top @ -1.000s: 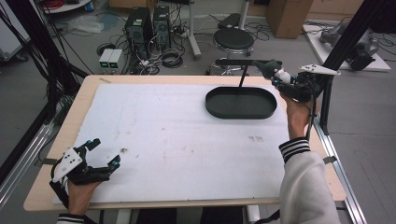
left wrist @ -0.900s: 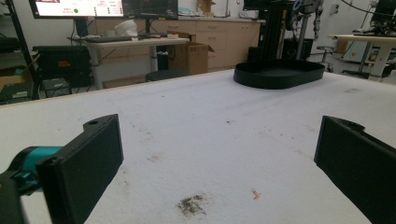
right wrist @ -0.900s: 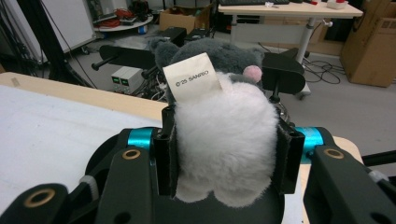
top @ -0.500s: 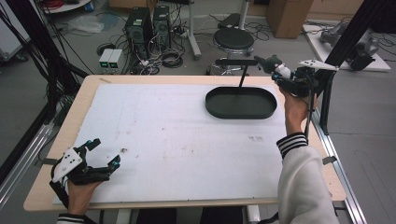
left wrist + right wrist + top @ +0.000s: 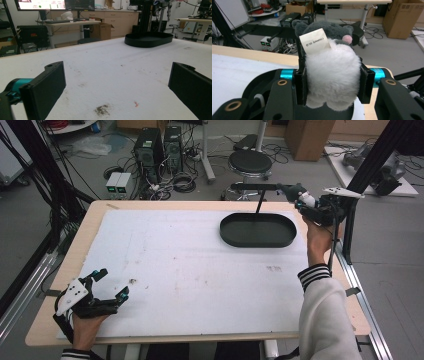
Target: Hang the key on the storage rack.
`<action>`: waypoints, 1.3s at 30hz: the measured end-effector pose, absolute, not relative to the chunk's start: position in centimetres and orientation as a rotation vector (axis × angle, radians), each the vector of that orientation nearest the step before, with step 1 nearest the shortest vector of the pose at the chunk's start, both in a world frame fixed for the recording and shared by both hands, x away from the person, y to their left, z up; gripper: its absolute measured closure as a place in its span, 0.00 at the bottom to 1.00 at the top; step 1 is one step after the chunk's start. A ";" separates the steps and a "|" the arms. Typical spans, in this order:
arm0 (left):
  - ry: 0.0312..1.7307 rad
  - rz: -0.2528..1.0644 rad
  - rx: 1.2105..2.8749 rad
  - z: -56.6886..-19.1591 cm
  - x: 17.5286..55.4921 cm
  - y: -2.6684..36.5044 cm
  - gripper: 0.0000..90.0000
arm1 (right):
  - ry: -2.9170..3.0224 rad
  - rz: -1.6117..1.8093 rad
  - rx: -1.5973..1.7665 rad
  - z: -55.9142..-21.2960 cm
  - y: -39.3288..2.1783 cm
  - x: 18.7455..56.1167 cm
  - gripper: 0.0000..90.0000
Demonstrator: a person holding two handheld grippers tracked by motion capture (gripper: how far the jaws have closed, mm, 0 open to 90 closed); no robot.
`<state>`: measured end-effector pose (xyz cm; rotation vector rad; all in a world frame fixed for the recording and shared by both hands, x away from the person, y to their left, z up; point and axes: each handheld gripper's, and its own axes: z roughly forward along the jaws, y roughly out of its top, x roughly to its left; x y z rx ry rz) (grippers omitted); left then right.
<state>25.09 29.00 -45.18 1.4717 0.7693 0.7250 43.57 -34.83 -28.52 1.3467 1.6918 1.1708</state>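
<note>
So the whole thing hinges on where the small grey-and-white plush toy with a paper tag [image 5: 329,67] sits relative to the black oval plastic tray [image 5: 258,230]. The right gripper [image 5: 306,200] has its jaws pinching the plush's white fluffy body from both sides, head pointing away from the hand, so the toy's long axis runs roughly along the jaws. In the high view it hangs in the air just past the tray's far right end, near the desk's back corner, not over the tray's floor yet. In the right gripper view the tray's rim shows right below the toy. My guess is that the coming move is a short carry in toward the tray's middle and down, then a release.

The left gripper [image 5: 102,287] is parked at the near left corner of the white-covered desk [image 5: 165,265], jaws spread wide with nothing between them, well apart from the tray. So the right hand is clearly the nearer one.

Compared with a second ago, the right hand has drifted slightly toward the far edge and a touch left. The left hand hasn't budged, and the tray is in the same spot.
</note>
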 end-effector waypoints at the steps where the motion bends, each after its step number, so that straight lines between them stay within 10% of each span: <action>1: 0.769 0.725 1.472 -45.2 25.1 29.0 0.02 | 1.692 1.171 1.347 -28.5 -34.8 43.6 0.60; 39: 0.770 0.718 1.466 -45.2 25.1 29.1 0.02 | 1.784 1.122 1.391 -32.4 -33.7 44.6 0.60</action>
